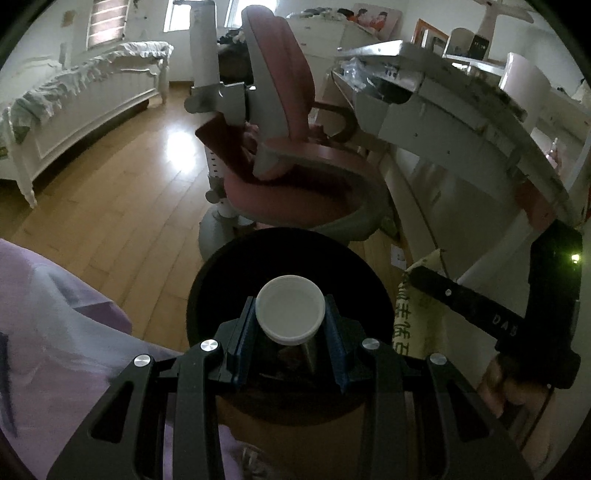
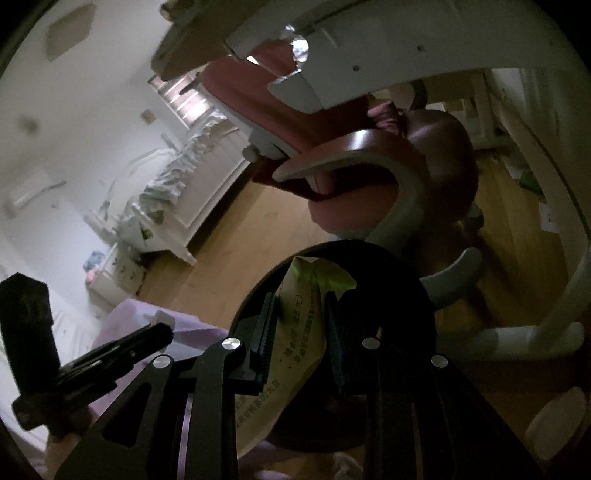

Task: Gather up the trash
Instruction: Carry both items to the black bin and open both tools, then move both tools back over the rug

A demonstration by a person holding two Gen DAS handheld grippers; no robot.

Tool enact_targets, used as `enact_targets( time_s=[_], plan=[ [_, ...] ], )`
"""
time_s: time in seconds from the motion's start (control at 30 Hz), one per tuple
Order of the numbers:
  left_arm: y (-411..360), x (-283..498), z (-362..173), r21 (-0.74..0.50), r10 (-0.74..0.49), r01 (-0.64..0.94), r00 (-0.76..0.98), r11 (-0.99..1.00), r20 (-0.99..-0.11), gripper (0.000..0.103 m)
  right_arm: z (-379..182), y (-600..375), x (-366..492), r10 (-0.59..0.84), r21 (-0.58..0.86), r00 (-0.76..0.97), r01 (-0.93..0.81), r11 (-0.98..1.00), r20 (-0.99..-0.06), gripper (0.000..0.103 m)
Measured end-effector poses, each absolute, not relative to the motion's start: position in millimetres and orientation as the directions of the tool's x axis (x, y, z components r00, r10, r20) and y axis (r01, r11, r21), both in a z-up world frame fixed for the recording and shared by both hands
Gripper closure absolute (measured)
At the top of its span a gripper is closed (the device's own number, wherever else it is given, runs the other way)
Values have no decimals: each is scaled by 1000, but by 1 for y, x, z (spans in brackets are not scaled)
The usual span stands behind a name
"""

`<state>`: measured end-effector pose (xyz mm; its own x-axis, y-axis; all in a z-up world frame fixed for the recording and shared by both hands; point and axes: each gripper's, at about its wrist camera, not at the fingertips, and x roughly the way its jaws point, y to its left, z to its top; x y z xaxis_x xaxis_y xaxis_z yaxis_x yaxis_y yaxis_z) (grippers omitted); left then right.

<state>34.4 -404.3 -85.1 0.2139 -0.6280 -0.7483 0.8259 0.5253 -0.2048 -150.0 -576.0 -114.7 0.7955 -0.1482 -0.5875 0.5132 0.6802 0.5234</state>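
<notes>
Black round bin (image 1: 288, 280) on wooden floor, below both grippers. Left gripper (image 1: 290, 332) clamped on a white-capped bottle (image 1: 290, 309), poised over the bin's mouth at 12 o'clock. Right gripper (image 2: 301, 332) pinching a yellow printed wrapper (image 2: 299, 332) above the same bin (image 2: 406, 280). Pink chair (image 1: 295, 155) beyond at 12 o'clock. Apparently at the drop-off step; next, likely opening both sets of jaws squarely over the bin.

Pink chair (image 1: 291, 147) on grey base beside white desk (image 1: 461, 122), wood floor (image 1: 122, 206), white bed (image 1: 74, 110) with ruffled cover along the wall, blinds (image 1: 107, 22) on window, lilac cloth (image 1: 55, 332) at lower left
</notes>
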Motion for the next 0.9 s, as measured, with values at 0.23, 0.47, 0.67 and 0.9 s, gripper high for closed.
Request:
enact_targets(
  time_s=[0.23, 0.47, 0.67, 0.9],
  plan=[
    [-412, 34, -89, -206, -616, 819, 212, 536, -759, 53, -124, -580, -143, -142, 492, 765, 532, 689, -628, 75],
    [-407, 28, -77, -153, -613, 817, 280, 557, -739, 11, -127, -579, -147, -175, 484, 755, 561, 672, -633, 30],
    [-380, 32, -60, -132, -610, 797, 332, 590, -720, 8, -125, -575, -147, -162, 491, 753, 559, 668, -637, 29],
    [-314, 58, -46, -109, -568, 723, 429, 682, -702, 8, -111, -542, -124, -89, 492, 770, 487, 722, -632, 29]
  ],
)
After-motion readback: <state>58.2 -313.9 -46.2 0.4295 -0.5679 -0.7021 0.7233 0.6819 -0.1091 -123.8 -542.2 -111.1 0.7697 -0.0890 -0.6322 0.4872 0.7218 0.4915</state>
